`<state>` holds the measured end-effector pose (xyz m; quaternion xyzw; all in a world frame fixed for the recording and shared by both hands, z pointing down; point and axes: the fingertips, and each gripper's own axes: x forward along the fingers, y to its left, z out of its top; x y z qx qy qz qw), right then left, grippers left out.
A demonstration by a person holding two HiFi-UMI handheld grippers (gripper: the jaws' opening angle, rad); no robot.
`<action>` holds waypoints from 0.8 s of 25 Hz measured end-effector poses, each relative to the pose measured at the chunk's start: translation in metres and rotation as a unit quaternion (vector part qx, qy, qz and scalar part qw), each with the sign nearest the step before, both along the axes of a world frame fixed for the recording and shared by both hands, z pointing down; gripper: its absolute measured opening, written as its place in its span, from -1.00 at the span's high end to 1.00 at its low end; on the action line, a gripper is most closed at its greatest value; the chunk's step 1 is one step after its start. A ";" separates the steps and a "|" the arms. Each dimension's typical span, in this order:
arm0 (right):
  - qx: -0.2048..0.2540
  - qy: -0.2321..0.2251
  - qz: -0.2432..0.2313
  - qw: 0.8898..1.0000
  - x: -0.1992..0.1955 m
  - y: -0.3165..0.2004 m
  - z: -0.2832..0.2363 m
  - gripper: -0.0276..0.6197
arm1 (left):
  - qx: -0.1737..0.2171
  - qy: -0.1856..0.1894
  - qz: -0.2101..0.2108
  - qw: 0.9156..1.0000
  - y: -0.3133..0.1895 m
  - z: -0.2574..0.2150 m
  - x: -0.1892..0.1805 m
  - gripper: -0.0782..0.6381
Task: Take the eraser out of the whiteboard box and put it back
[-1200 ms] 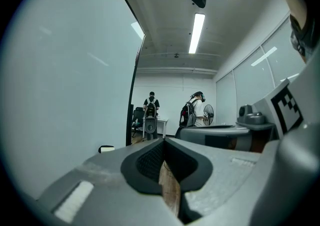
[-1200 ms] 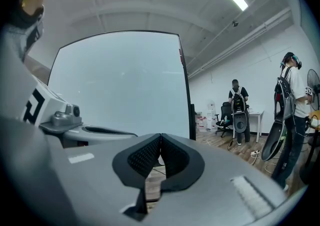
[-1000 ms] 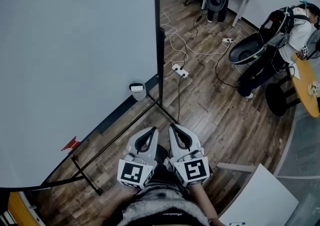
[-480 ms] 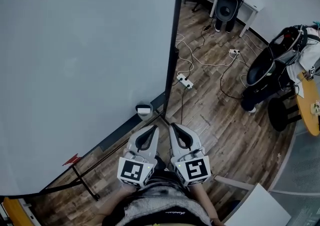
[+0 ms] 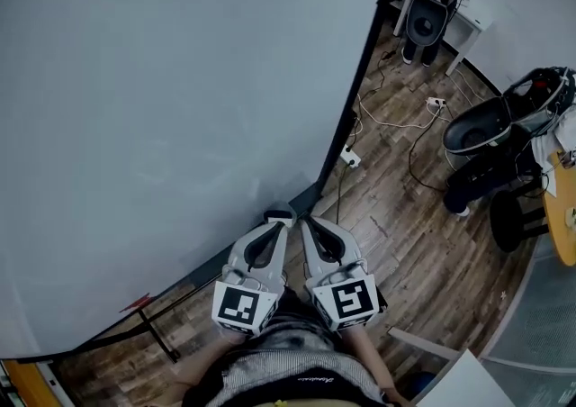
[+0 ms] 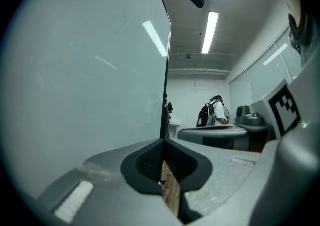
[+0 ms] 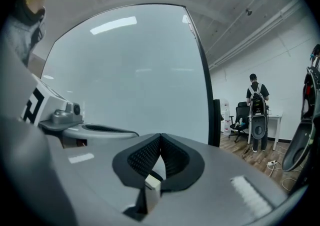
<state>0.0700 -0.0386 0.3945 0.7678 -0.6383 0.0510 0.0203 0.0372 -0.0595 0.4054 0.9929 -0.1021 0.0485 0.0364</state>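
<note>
Ceiling strip lights (image 6: 210, 31) cast cool, even light and lay pale streaks of glare across the whiteboard (image 6: 75, 95). The head view runs dim and bluish, with the floor (image 5: 423, 216) dark and straight lines bowing near the edges. Black round vignettes ring both gripper views, whose nearest parts are soft.

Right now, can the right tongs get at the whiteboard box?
Likely yes. The whiteboard box sits at the bottom edge of the whiteboard, just ahead of the right tongs, with nothing between them. The tongs are shut though, so open them first.
</note>
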 end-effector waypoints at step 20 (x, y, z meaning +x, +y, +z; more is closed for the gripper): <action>-0.008 -0.011 -0.173 0.985 0.005 -0.043 0.003 0.91 | -0.013 -0.004 -0.180 0.984 -0.024 0.000 -0.011 0.78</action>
